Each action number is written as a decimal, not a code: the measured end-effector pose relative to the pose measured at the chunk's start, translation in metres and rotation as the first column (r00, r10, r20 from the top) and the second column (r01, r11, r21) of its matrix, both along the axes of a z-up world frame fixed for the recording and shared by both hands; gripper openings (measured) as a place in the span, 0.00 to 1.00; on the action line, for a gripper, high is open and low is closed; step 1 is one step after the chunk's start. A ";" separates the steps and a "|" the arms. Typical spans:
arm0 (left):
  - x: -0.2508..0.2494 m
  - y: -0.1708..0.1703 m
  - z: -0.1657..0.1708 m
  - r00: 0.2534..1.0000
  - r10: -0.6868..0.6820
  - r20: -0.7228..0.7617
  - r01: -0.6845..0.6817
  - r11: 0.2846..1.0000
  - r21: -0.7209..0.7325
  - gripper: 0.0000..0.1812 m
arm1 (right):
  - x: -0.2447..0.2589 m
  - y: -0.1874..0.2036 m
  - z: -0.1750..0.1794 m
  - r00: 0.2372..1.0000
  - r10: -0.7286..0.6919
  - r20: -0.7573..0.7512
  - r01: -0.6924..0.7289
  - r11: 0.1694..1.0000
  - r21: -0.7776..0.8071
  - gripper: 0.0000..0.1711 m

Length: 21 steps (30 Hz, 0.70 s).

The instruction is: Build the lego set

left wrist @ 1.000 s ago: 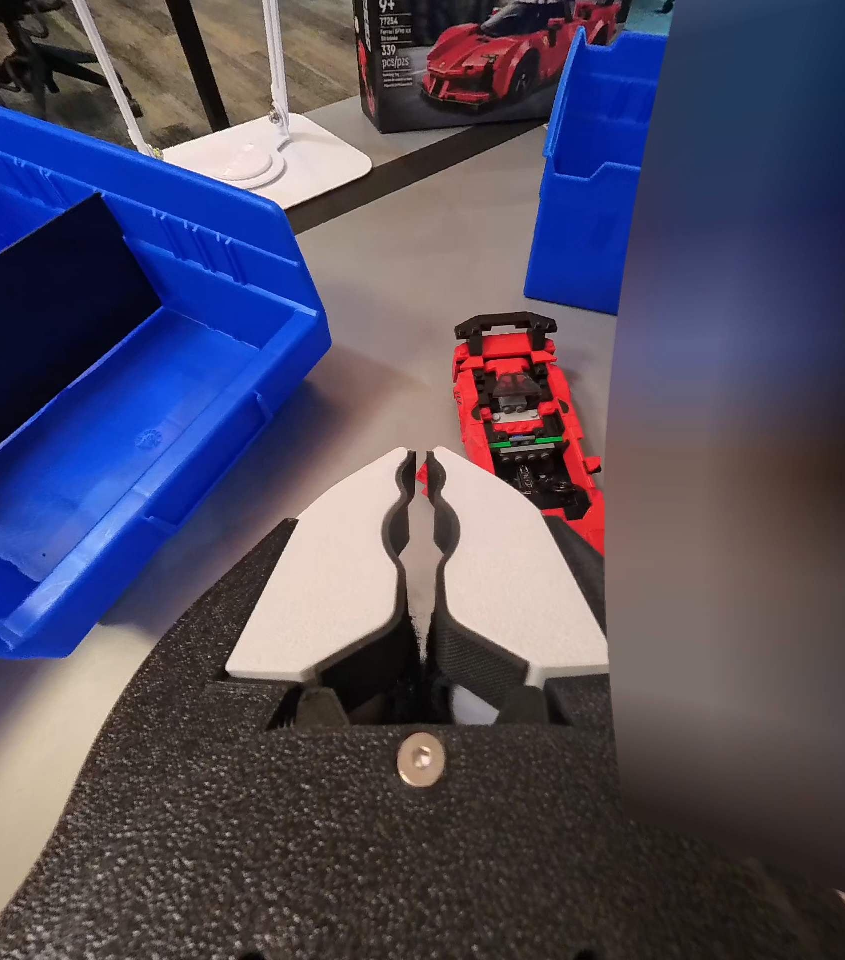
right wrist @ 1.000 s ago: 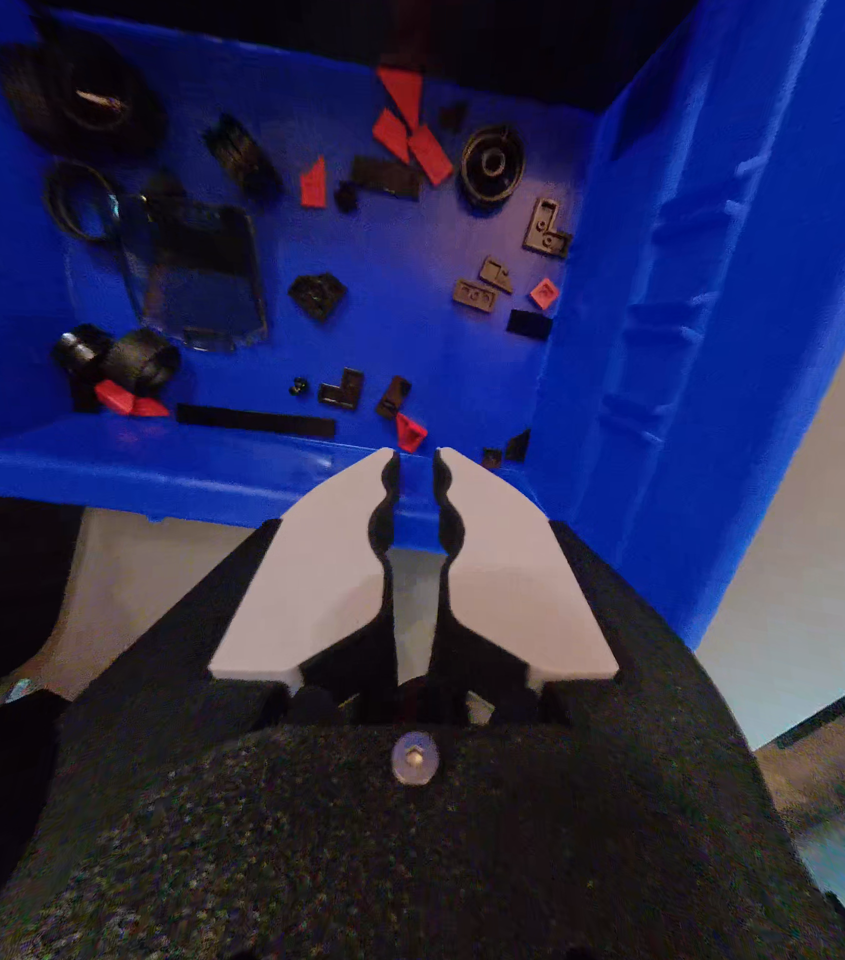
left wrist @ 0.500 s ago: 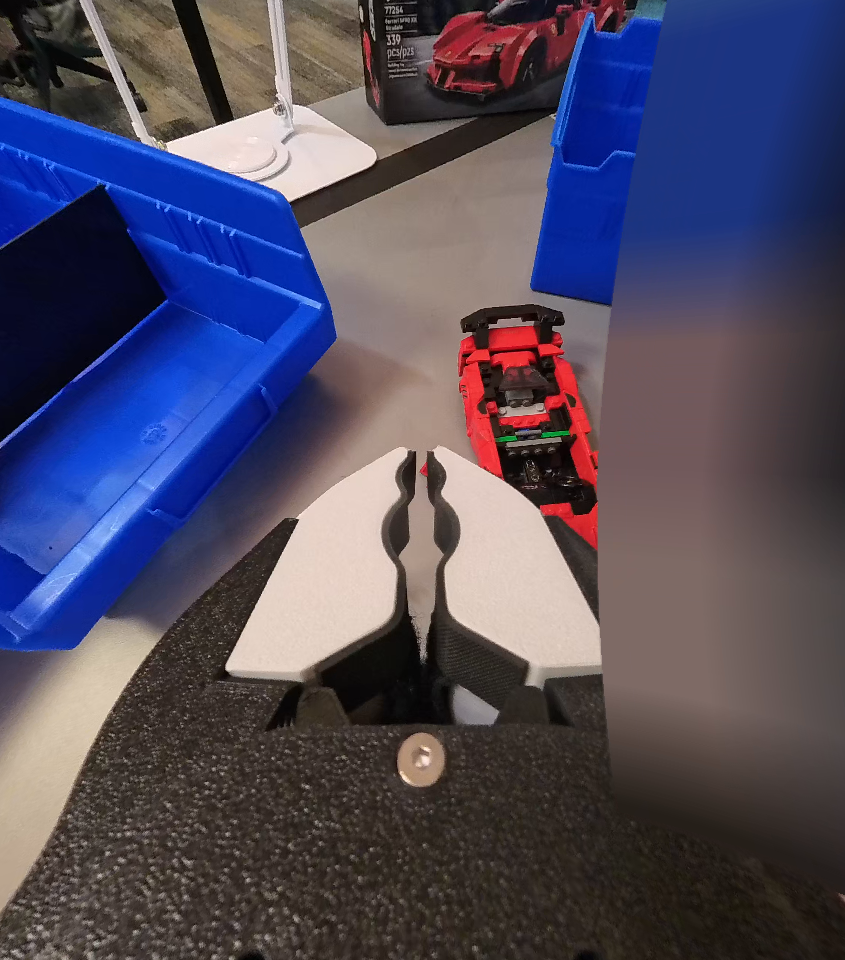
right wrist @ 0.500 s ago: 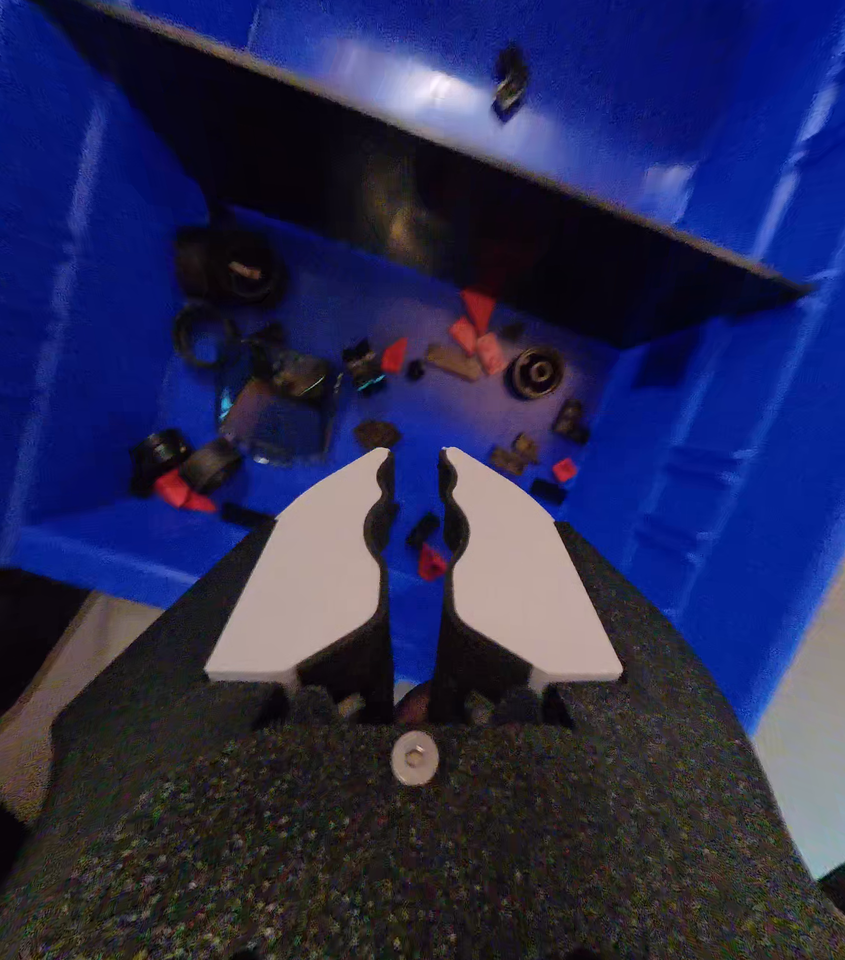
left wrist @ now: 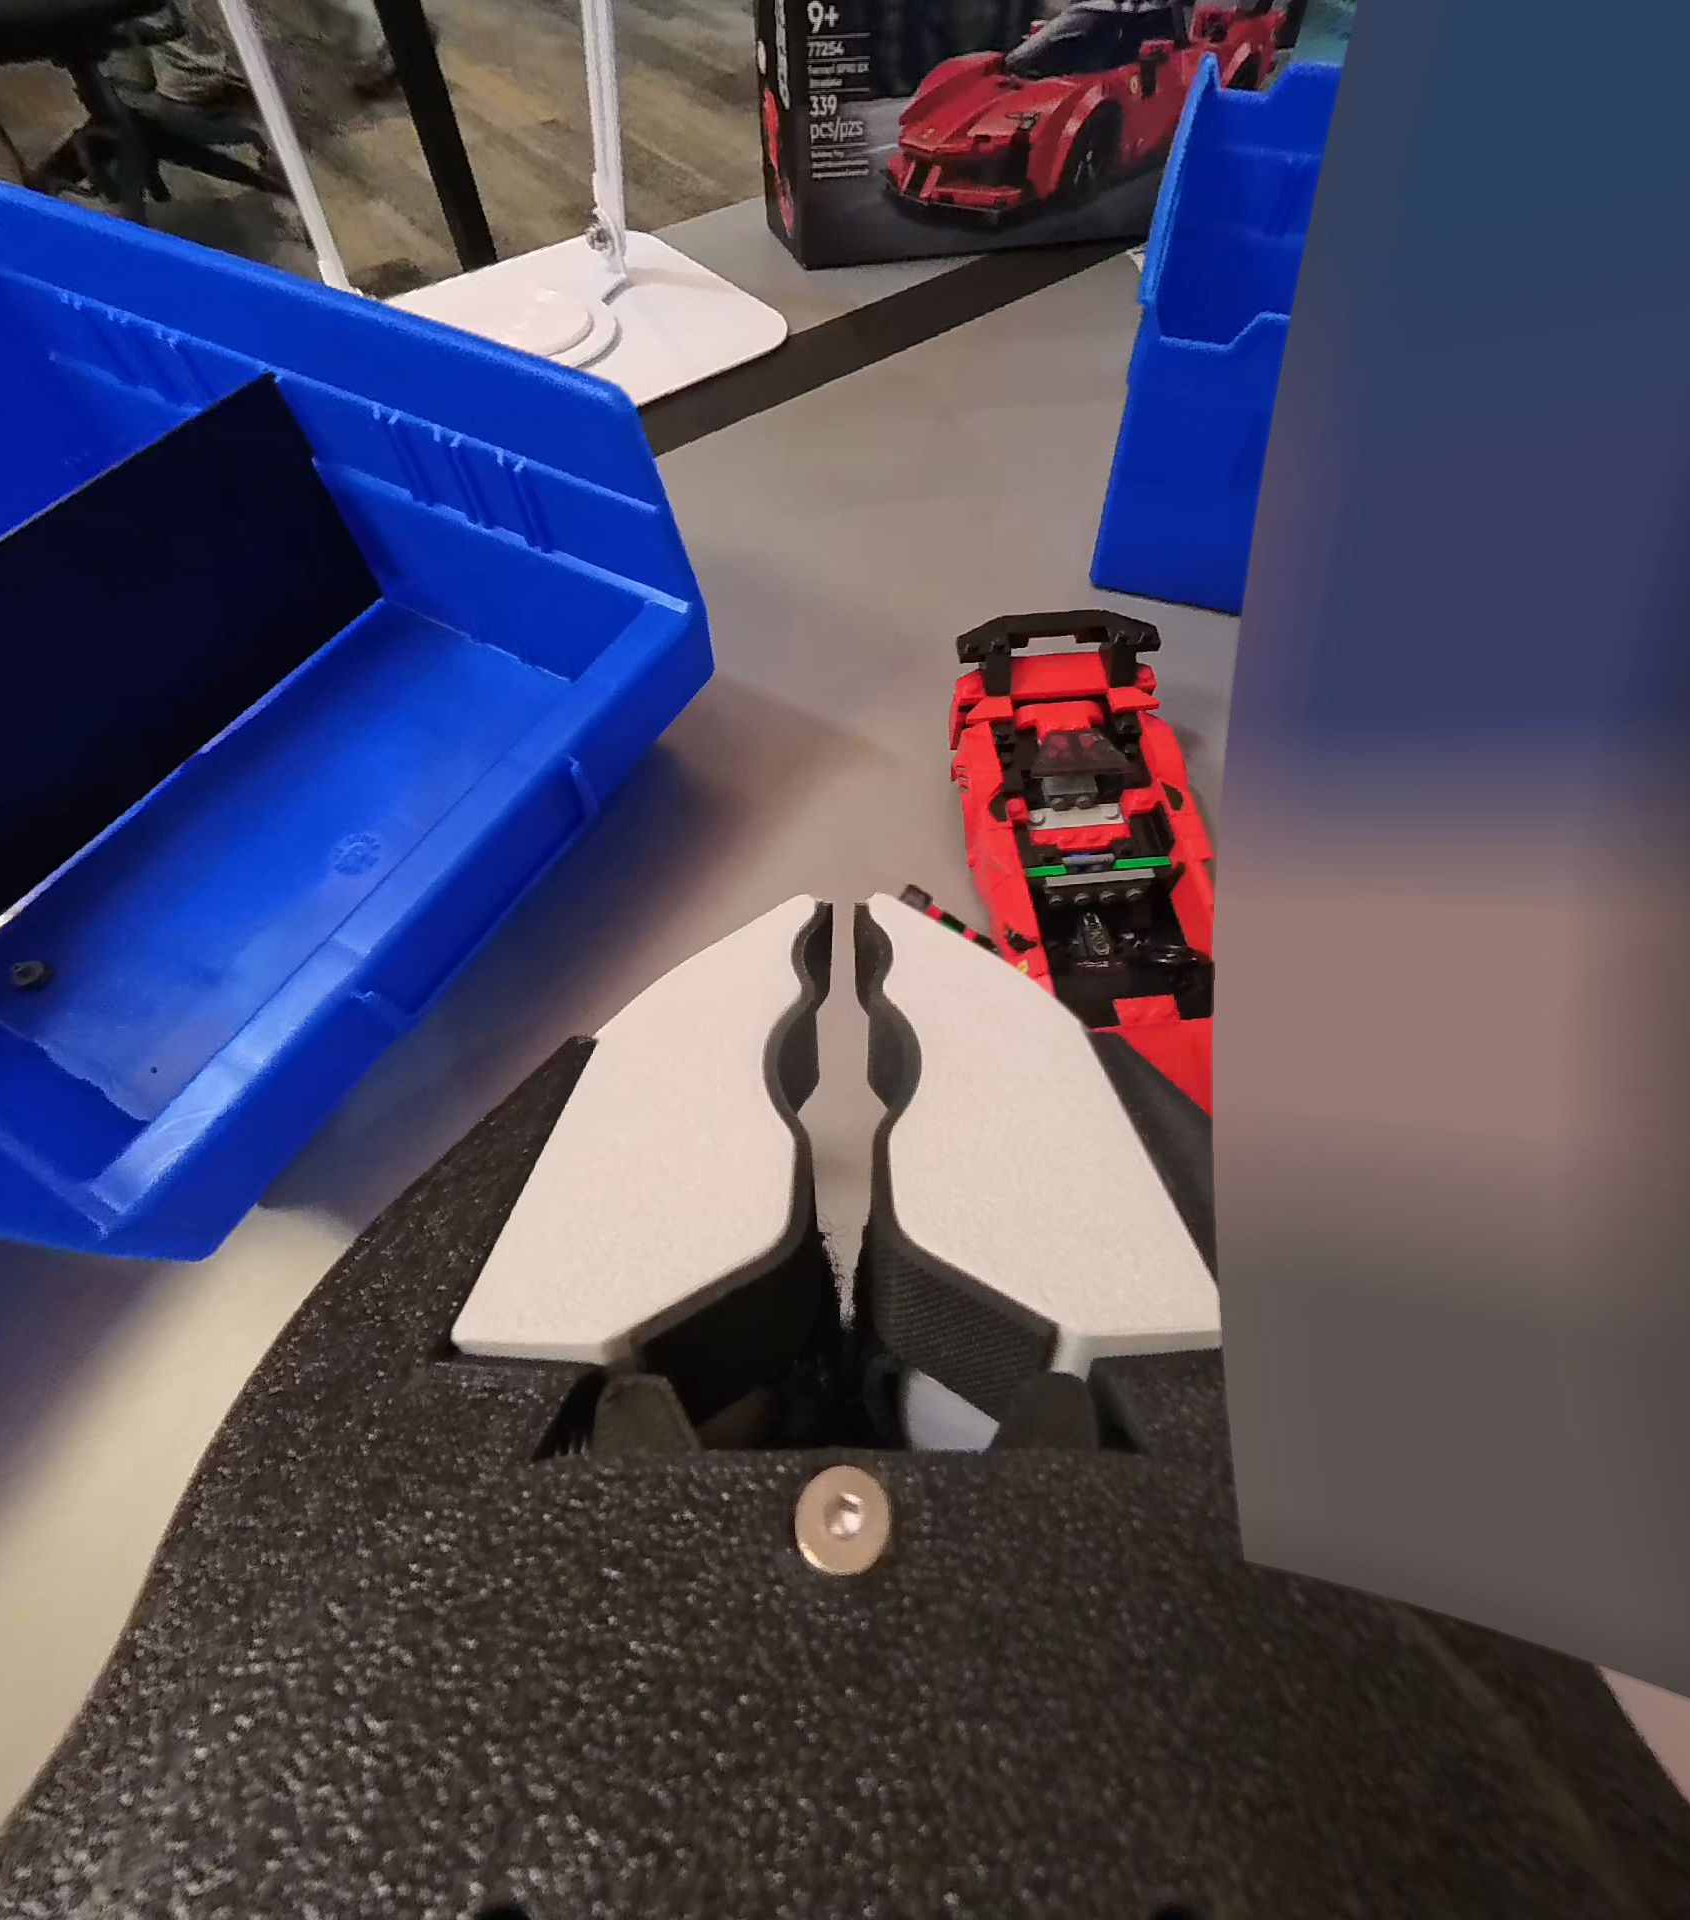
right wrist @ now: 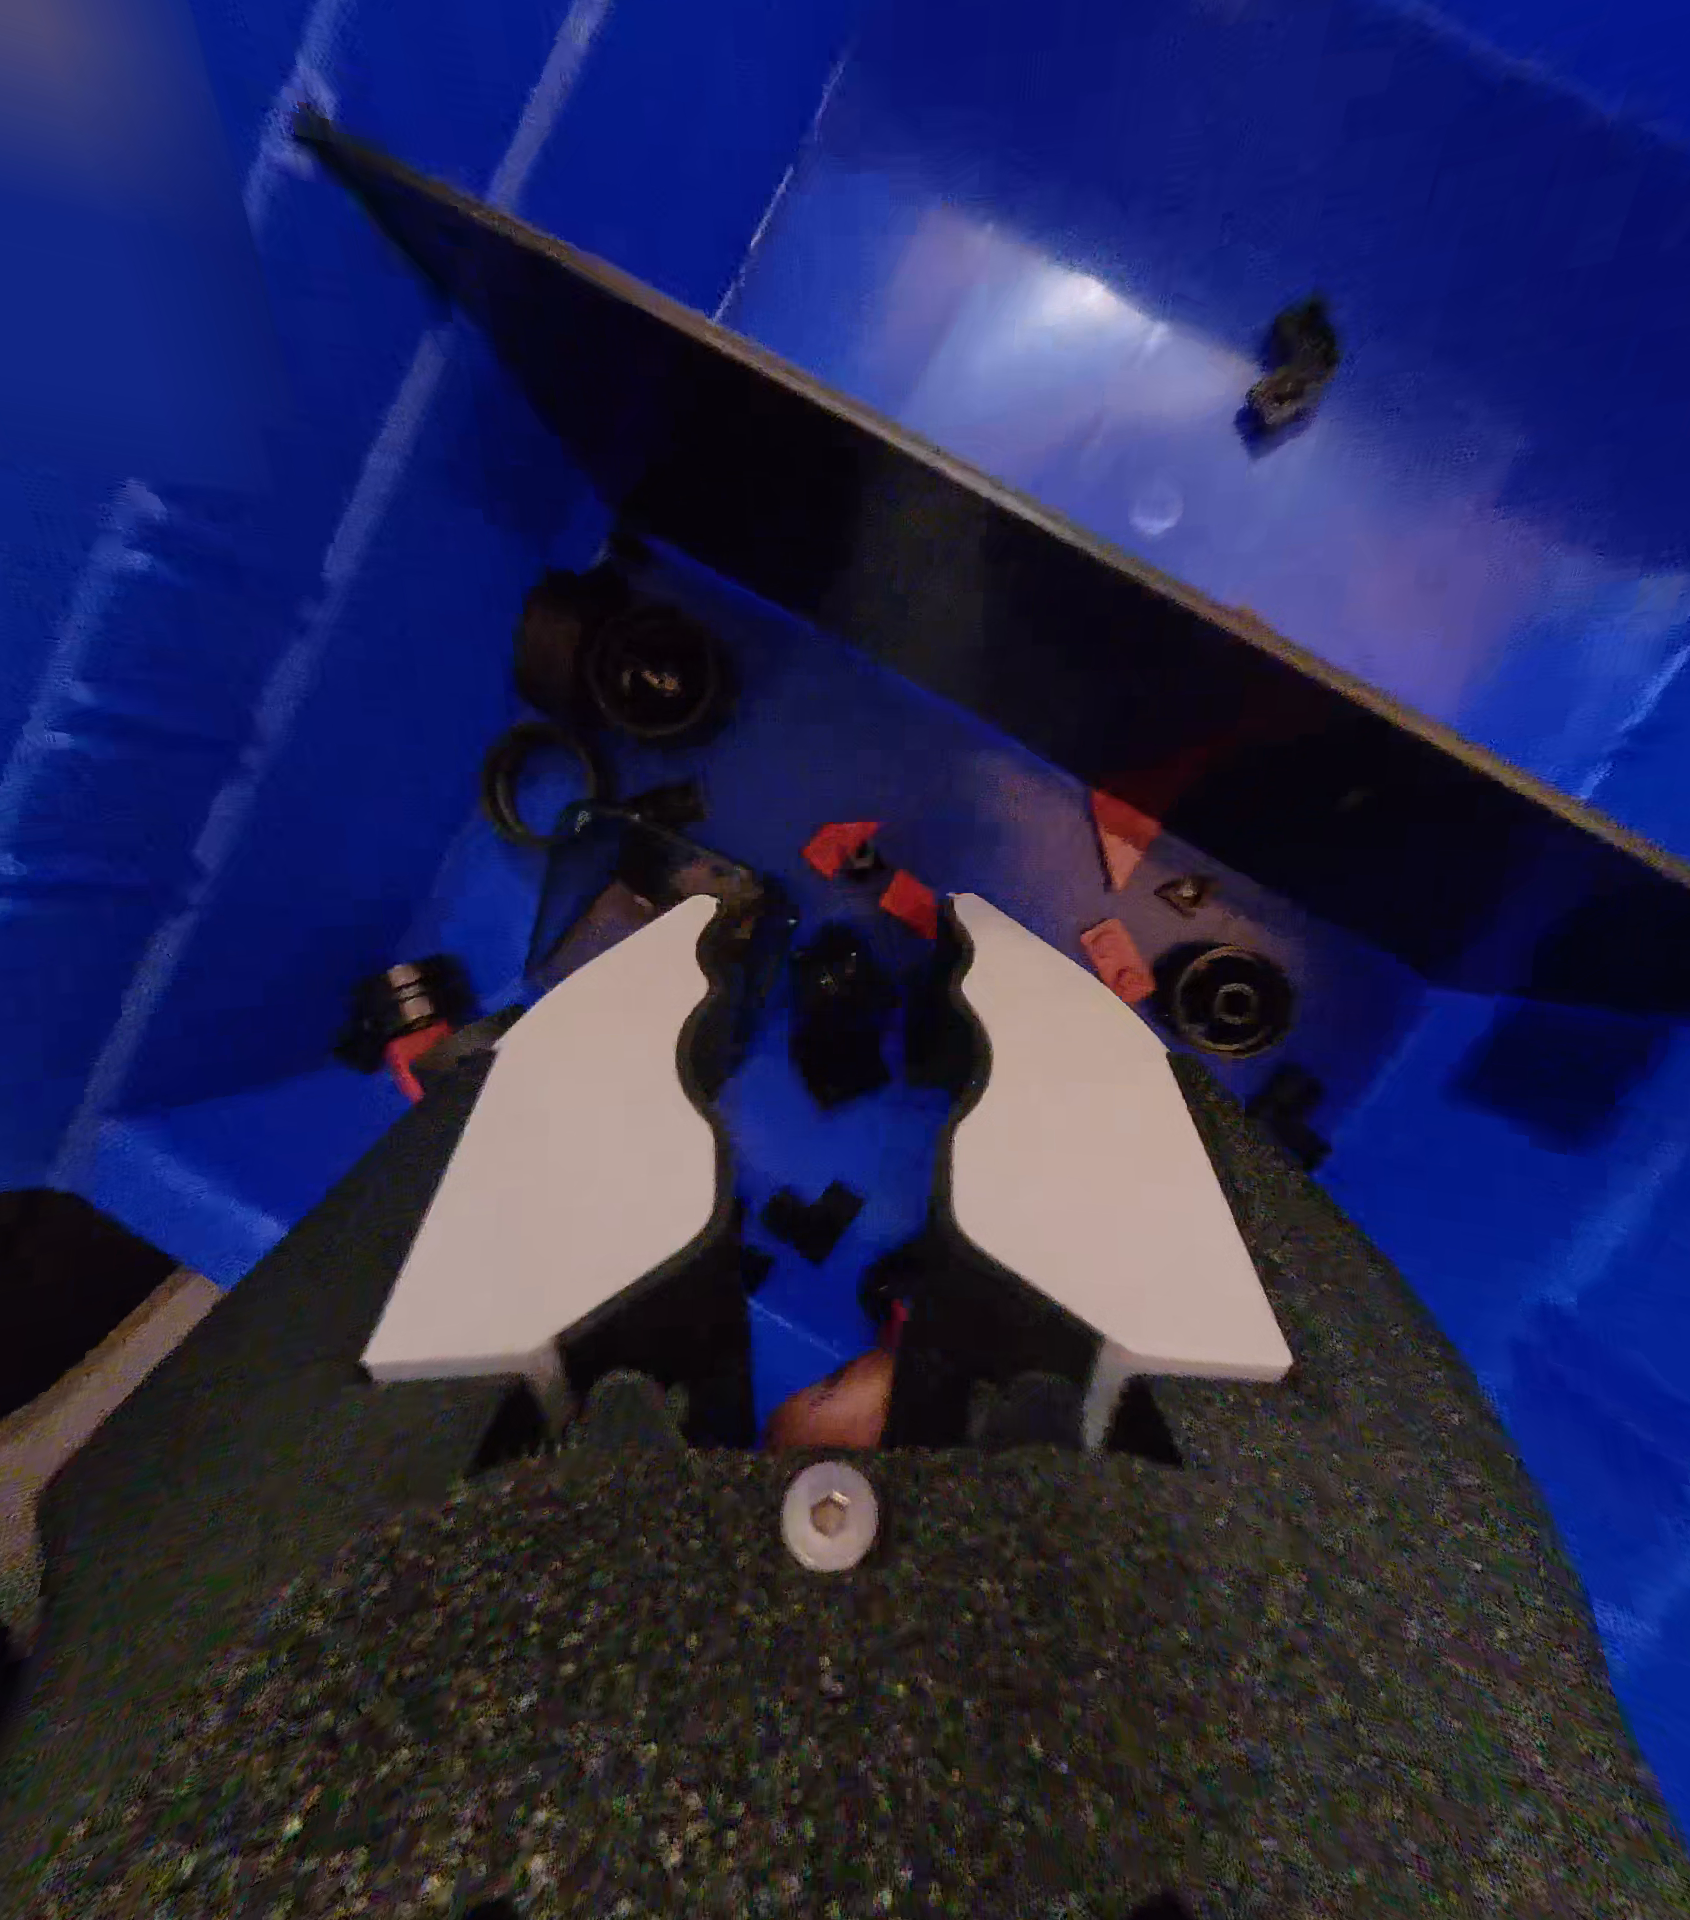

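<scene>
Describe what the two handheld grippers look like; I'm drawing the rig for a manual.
Both match. The left gripper and right gripper each have a rough, speckled black body with one silver hex-socket screw at its centre. Each carries two flat, pale grey fingers, broad at the base and tapering to the tip, with wavy black inner pads. No cables, markings or sleeves show.

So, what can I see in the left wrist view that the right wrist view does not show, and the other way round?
Only the left wrist view shows the partly built red car on the grey table, the set's box, a white lamp base, and the left gripper, nearly shut and empty. Only the right wrist view shows the loose pieces: black tyres, red pieces, a black piece between the fingers of the open right gripper. Both show a blue bin with a black divider.
</scene>
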State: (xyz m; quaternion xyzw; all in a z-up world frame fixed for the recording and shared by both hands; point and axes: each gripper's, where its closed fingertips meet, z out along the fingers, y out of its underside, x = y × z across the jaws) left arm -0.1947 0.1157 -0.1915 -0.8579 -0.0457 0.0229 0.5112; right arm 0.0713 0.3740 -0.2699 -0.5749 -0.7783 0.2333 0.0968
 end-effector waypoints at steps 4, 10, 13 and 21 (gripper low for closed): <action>-0.003 -0.002 0.002 1.000 0.005 0.013 -0.005 1.000 0.016 0.02 | -0.019 0.017 0.008 0.987 -0.113 -0.113 0.116 0.993 0.020 0.24; -0.003 -0.009 0.006 1.000 0.015 -0.006 -0.015 1.000 0.022 0.02 | -0.004 0.020 -0.012 0.997 -0.081 0.012 0.078 0.987 0.140 0.15; -0.003 -0.013 0.011 1.000 0.018 -0.006 -0.018 0.999 0.037 0.02 | 0.004 0.011 0.000 0.999 -0.023 0.034 0.018 0.989 0.145 0.20; 0.002 -0.031 0.024 1.000 0.021 -0.018 -0.020 0.998 0.058 0.03 | -0.050 -0.017 0.079 0.952 0.174 -0.253 -0.122 0.970 0.211 0.32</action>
